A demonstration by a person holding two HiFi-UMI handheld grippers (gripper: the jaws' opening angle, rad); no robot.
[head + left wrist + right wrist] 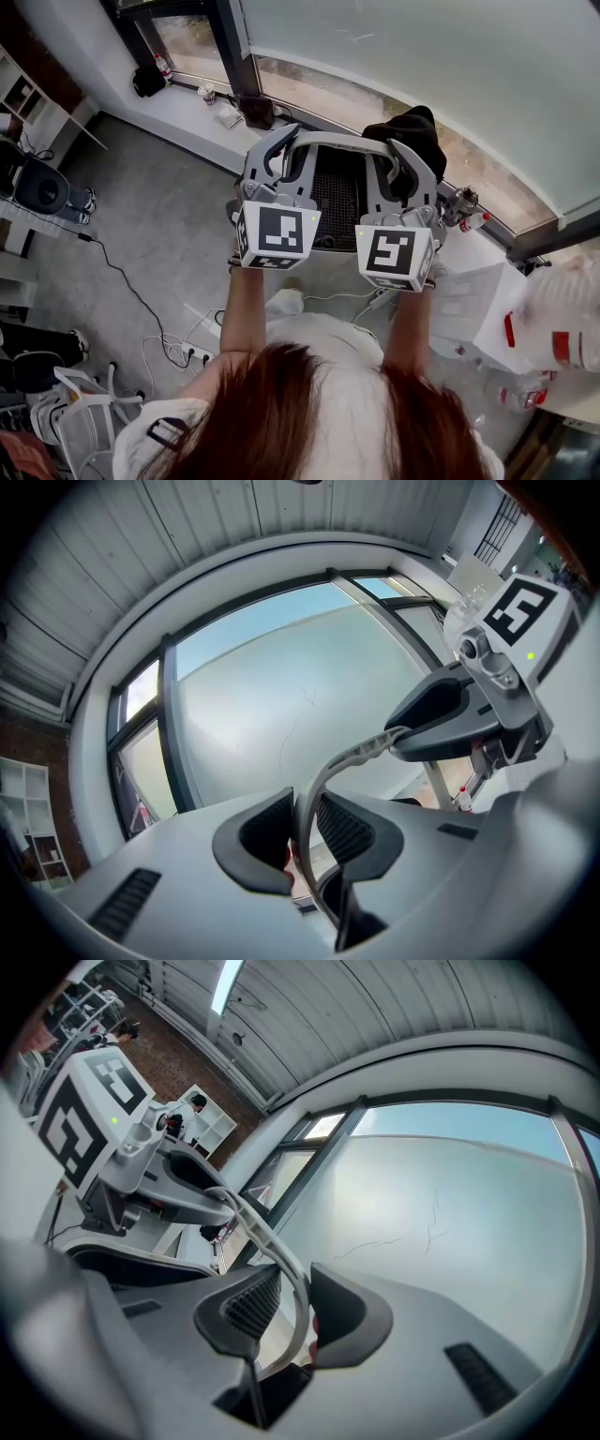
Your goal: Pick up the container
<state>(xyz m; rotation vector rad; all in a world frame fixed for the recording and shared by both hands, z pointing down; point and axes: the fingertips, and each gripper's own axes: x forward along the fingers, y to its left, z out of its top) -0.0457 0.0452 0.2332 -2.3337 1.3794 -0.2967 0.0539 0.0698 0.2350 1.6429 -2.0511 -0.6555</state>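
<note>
Head view: person's forearms reach fwd, one gripper per hand, marker cubes facing up. Left gripper point(279, 150) and right gripper point(398, 161) sit side by side, close but apart, both on the same pale grey bail handle point(339, 141) that arches btwn them. Container point(337, 202), a black mesh-walled basket, hangs under that handle btwn the two grippers, off the grey floor point(159, 216) and just in front of the window sill point(183, 108).

Left gripper view: both dark ribbed pads are pressed onto the handle strap, which runs up btwn them and curves off to the right gripper's jaws. Clamped, no gap either side.

Right gripper view: same picture mirrored, pads closed on the strap, handle curving away left to the other gripper.

Around: paper cup point(206, 91) on the sill far left, black cloth bundle point(412, 131) behind the right gripper, small bottle w/ red cap point(473, 222) just right of it. Power strip point(190, 353) w/ cables lies on the floor lower left. Big frosted window pane point(422, 66) fills the top.
</note>
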